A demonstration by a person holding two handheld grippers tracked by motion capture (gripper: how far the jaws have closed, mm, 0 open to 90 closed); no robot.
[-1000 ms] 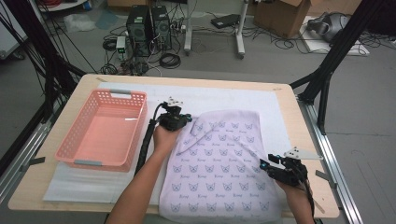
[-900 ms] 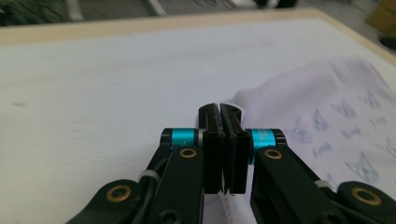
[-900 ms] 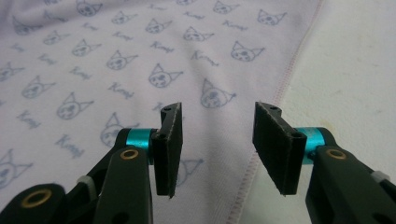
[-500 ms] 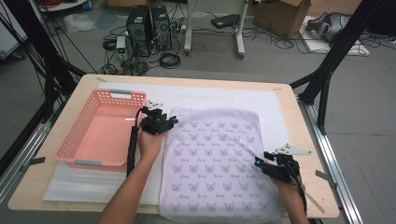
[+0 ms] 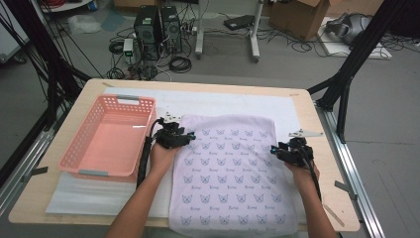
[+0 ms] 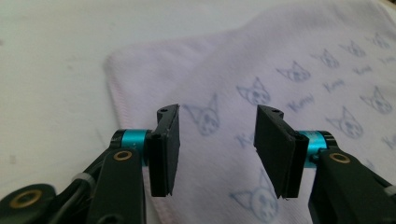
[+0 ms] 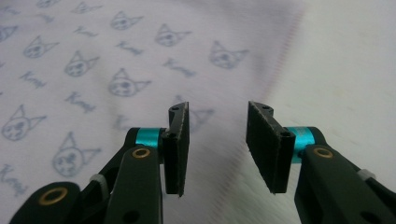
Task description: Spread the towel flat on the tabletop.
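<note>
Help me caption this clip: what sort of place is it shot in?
Most likely a lab or workshop set up for recording. A wooden table sits inside a black frame, with computer towers, loose cables and cardboard boxes on the grey floor.

The high view looks forward and down from above the person's side, far enough to take in the whole surface and the floor beyond. Each gripper view rides low on its hand-held gripper, looking along the jaws from very near the towel. All three share that towel: left its left edge, right its right edge.
</note>
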